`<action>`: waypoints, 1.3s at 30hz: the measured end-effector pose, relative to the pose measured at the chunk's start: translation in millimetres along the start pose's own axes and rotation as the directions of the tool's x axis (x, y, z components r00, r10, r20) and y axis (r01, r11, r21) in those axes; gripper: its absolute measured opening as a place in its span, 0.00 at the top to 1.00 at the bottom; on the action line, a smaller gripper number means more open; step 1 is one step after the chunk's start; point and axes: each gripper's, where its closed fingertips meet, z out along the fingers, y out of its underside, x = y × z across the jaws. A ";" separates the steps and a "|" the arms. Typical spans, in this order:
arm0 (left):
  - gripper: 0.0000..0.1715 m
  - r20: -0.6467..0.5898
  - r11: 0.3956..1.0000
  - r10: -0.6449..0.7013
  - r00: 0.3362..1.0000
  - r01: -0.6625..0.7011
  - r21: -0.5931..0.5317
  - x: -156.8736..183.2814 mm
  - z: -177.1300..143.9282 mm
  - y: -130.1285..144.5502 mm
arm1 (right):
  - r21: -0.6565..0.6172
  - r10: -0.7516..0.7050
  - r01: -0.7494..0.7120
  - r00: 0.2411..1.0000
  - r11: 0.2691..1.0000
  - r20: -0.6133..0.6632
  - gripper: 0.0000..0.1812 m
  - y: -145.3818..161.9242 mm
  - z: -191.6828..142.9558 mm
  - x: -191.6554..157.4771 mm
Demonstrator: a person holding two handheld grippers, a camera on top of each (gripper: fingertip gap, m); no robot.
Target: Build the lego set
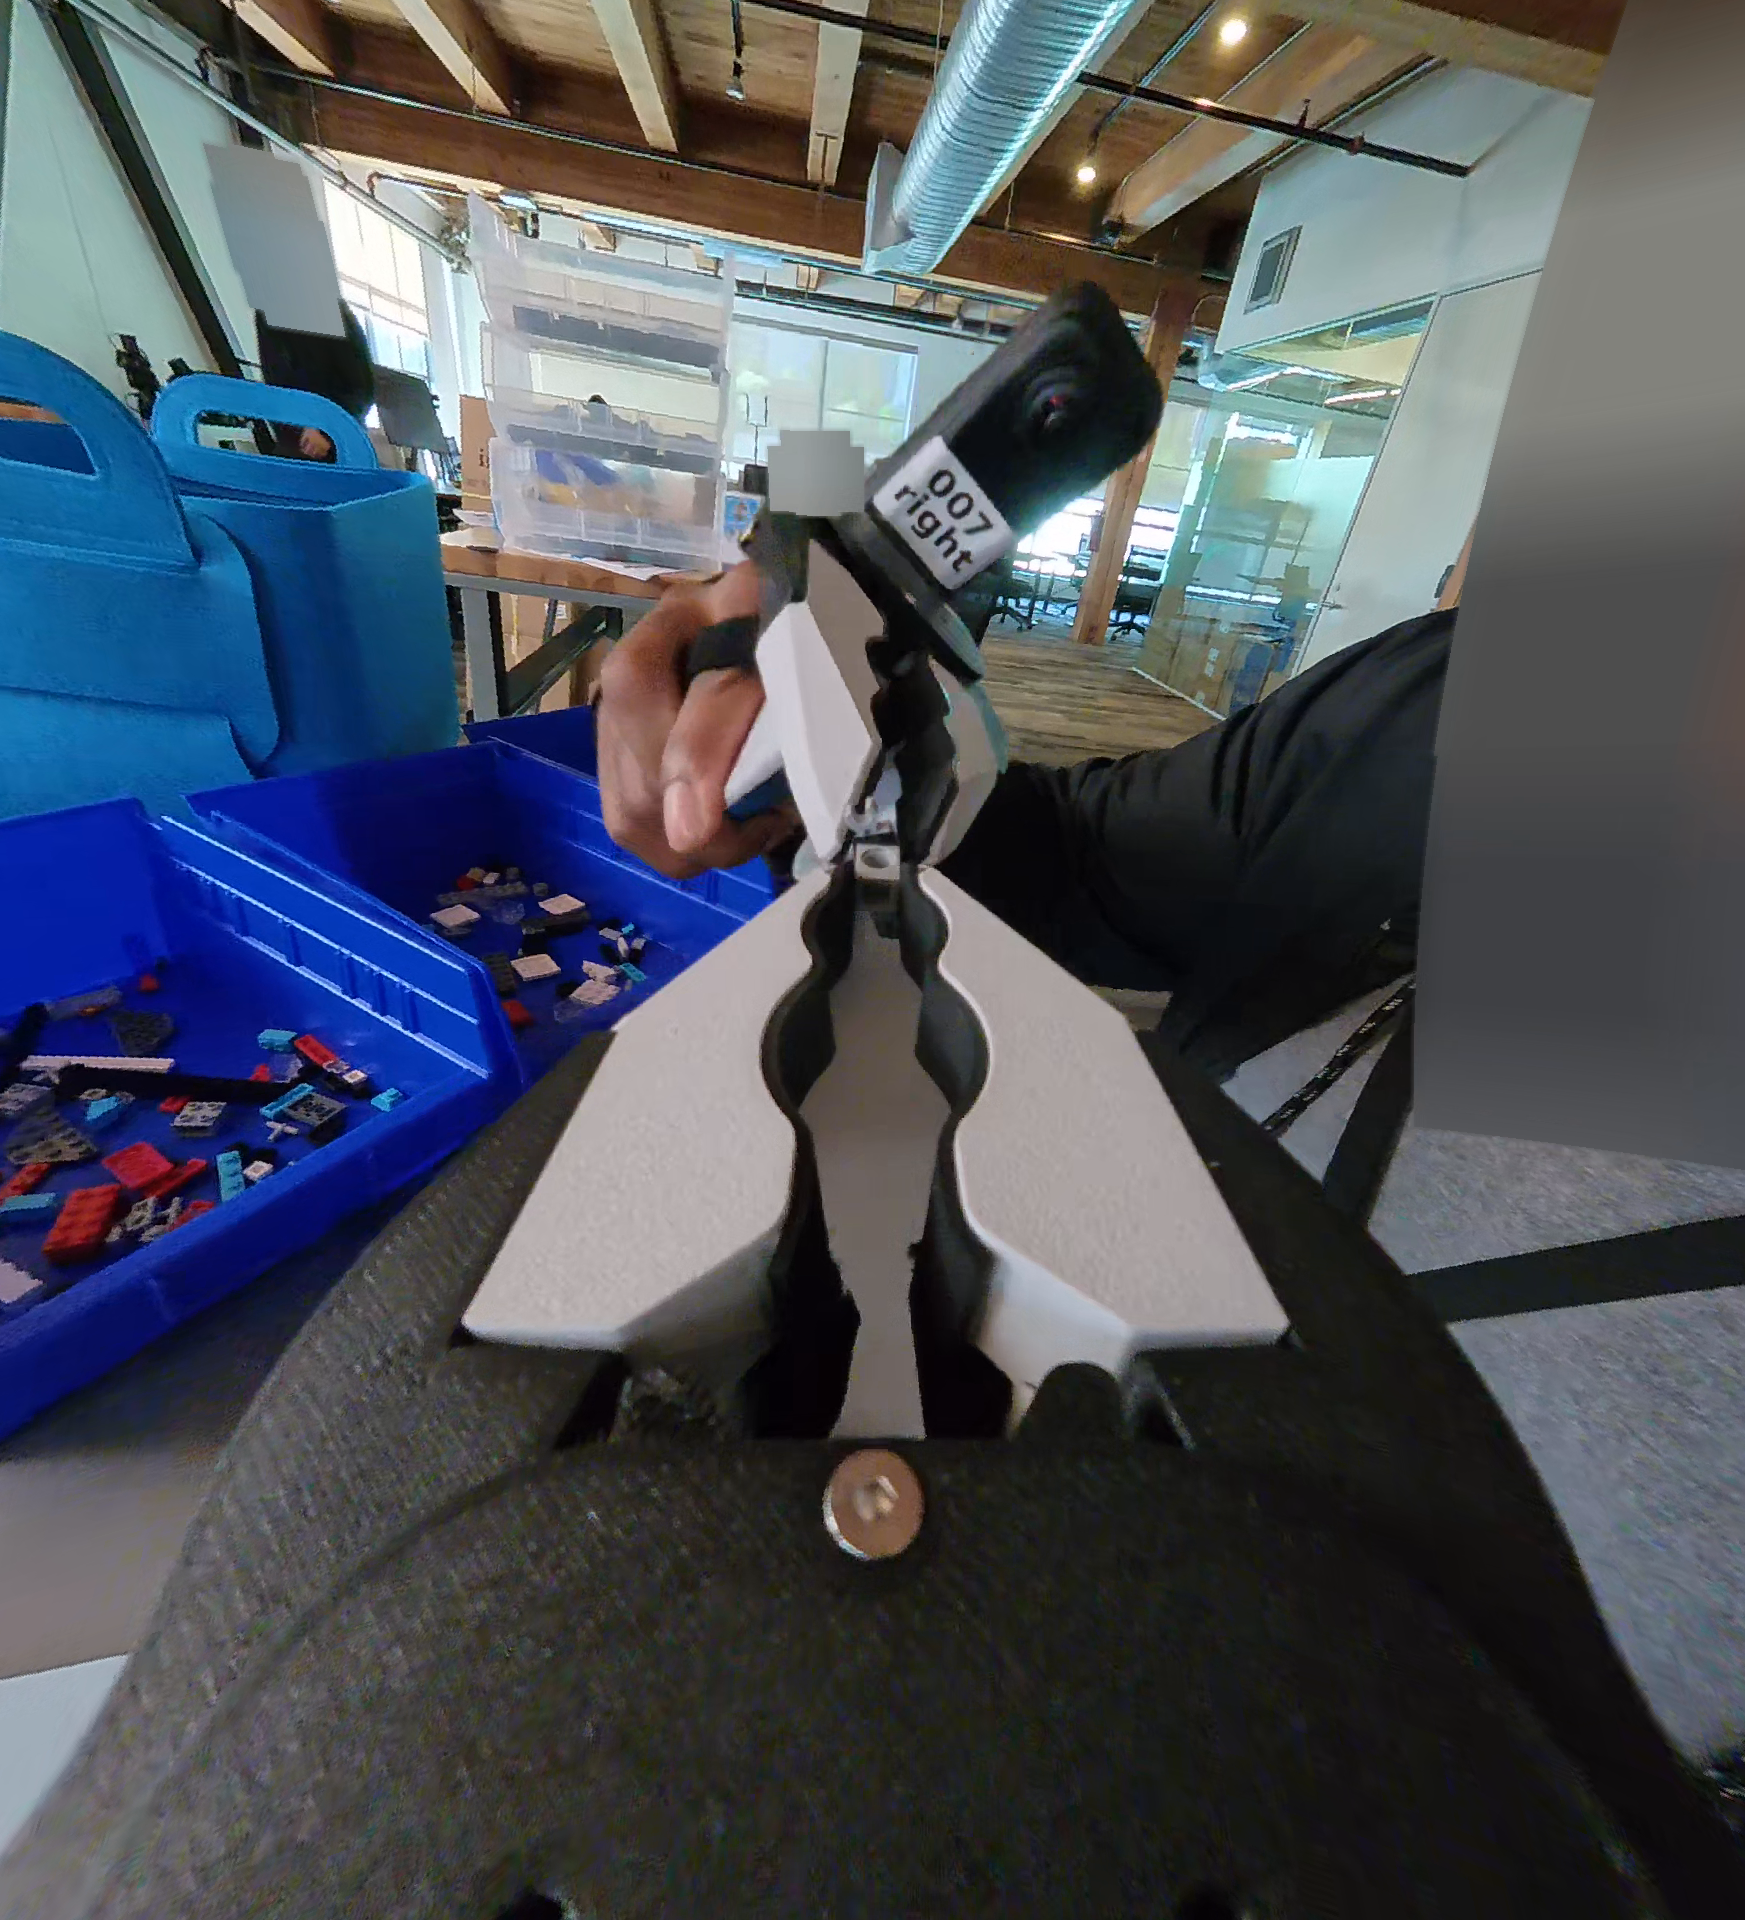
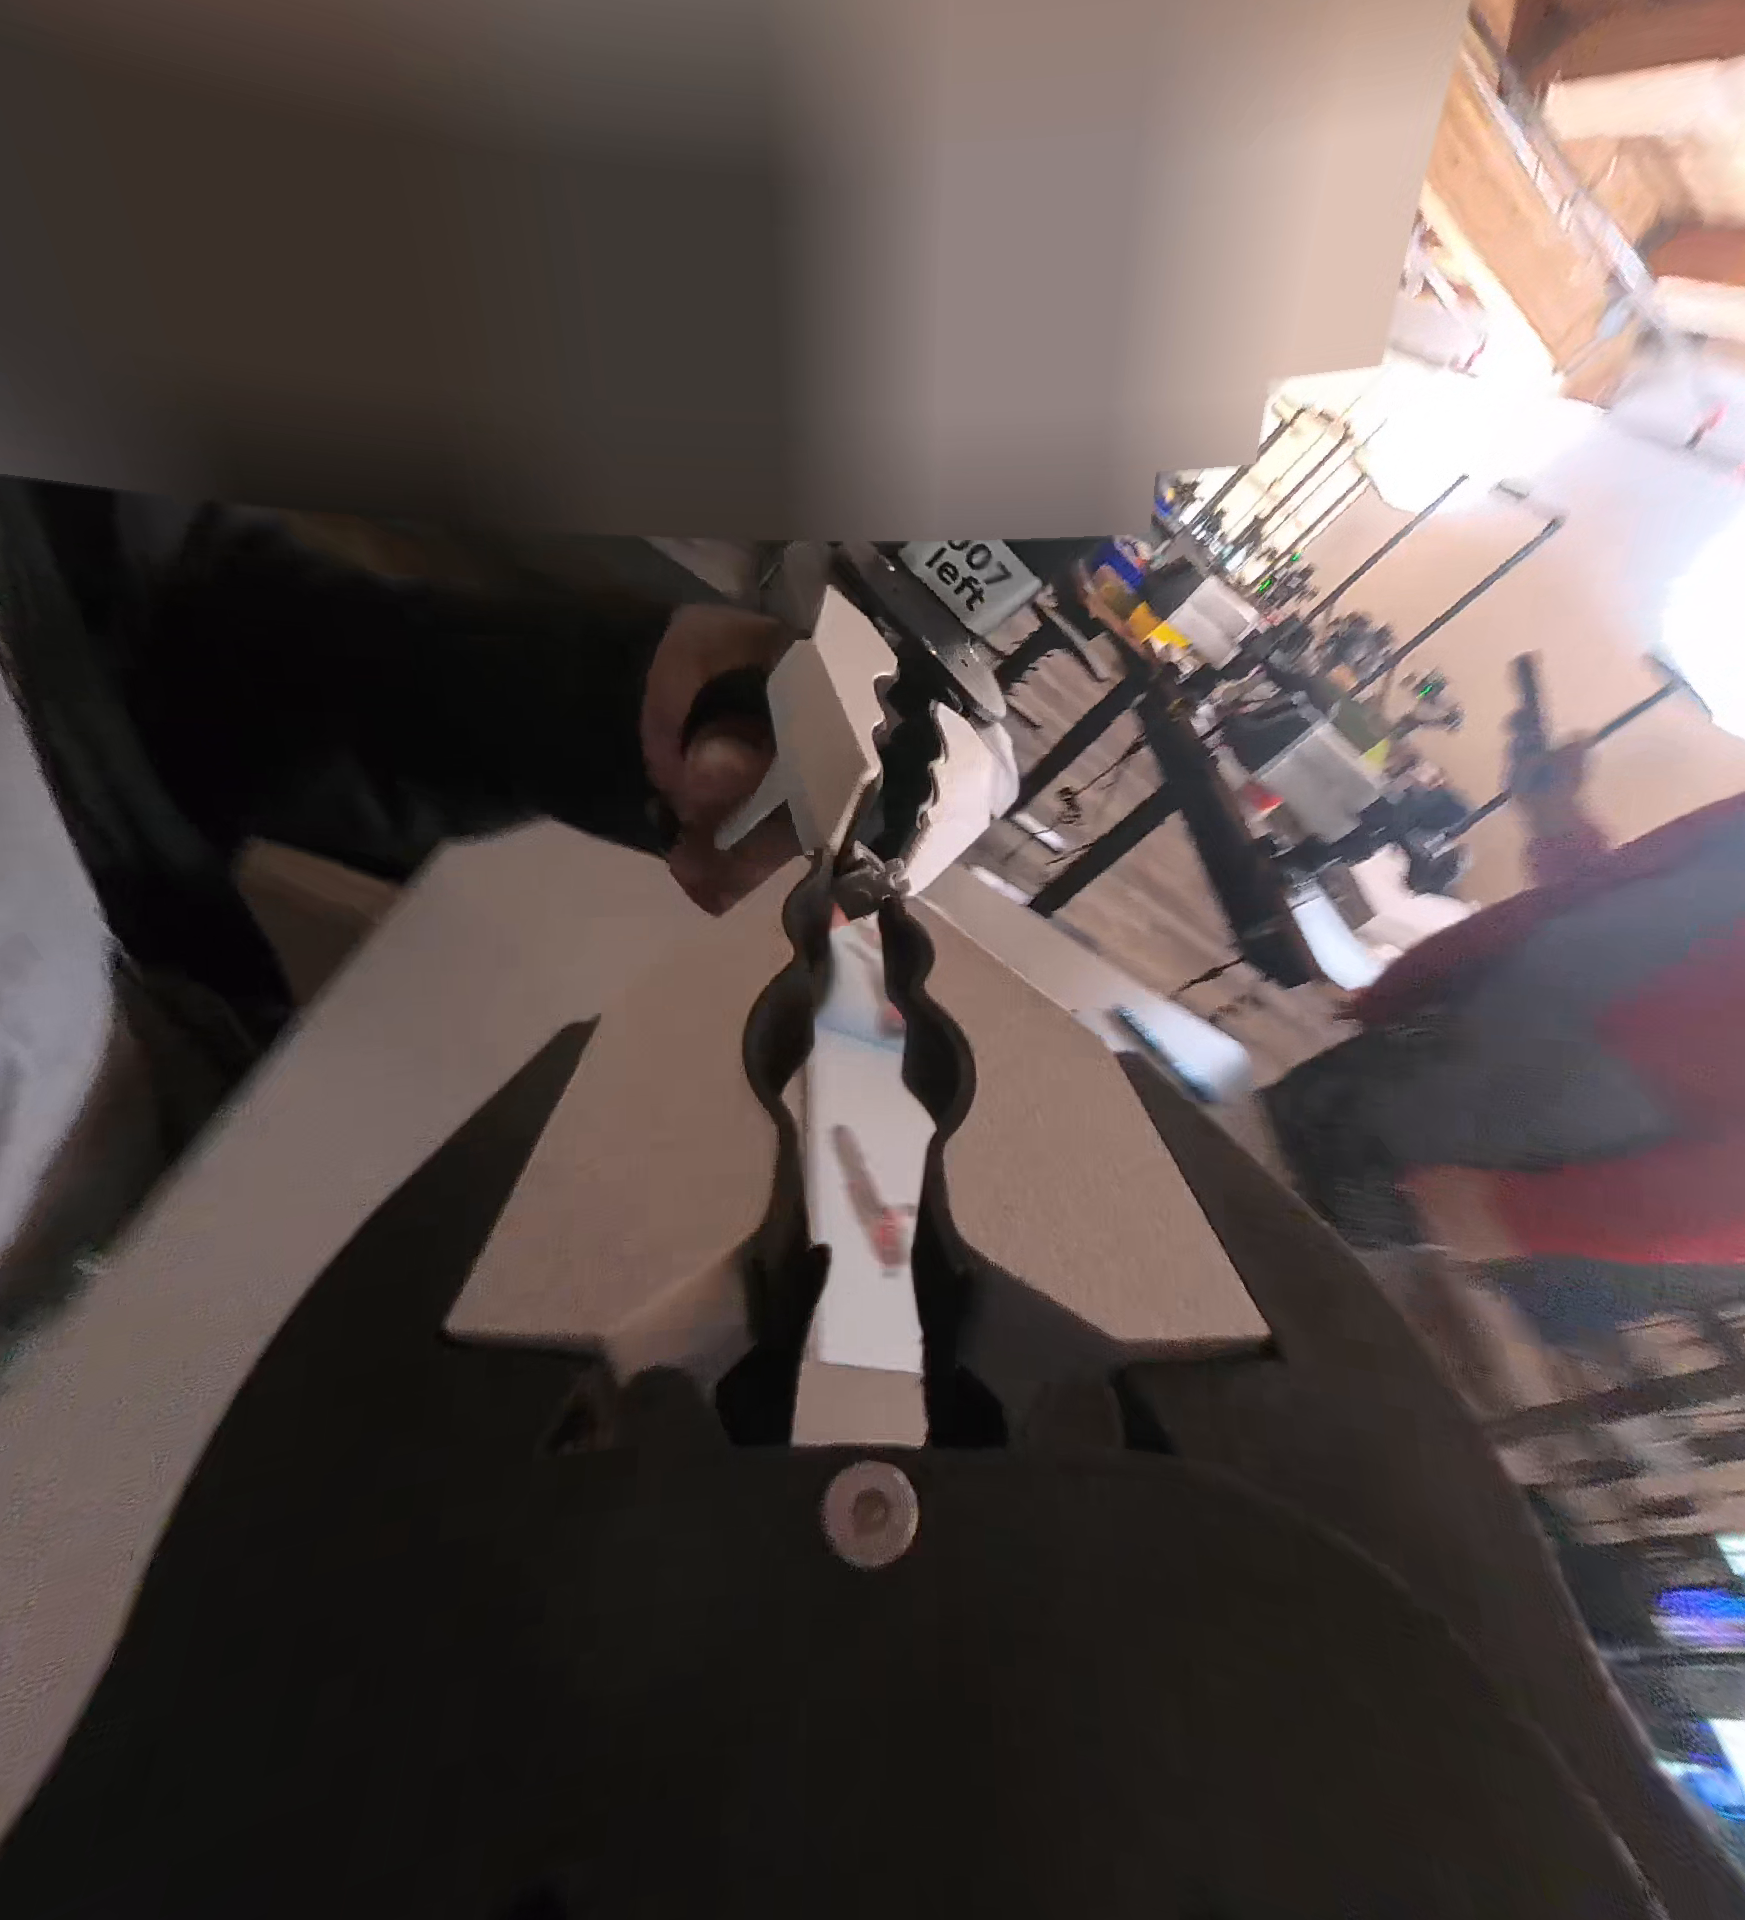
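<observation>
In the left wrist view my left gripper (image 1: 873, 891) is shut on a small grey lego piece (image 1: 876, 860) with a round hole, held up in the air. My right gripper (image 1: 873, 821), held by a hand (image 1: 670, 748), comes down from above and meets it tip to tip. Its fingers pinch a small pale piece that touches the grey one. In the right wrist view my right gripper (image 2: 852, 899) is shut on a small grey piece (image 2: 863, 888). The left gripper (image 2: 863, 847) faces it, tips touching. That view is blurred.
Two blue bins (image 1: 224, 1283) (image 1: 359, 795) with several loose lego pieces stand at the left. Behind them are blue felt bags (image 1: 68, 623) and a clear drawer unit (image 1: 608, 436). A black sleeve (image 1: 1211, 831) is on the right. A red marker (image 2: 863, 1174) lies on white paper below.
</observation>
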 end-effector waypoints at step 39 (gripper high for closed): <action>0.95 0.065 0.997 0.082 0.995 -0.082 0.001 -5.9 -1.1 -2.1 | 0.116 0.143 -0.142 0.990 0.983 -0.005 0.95 -4.1 -5.1 7.7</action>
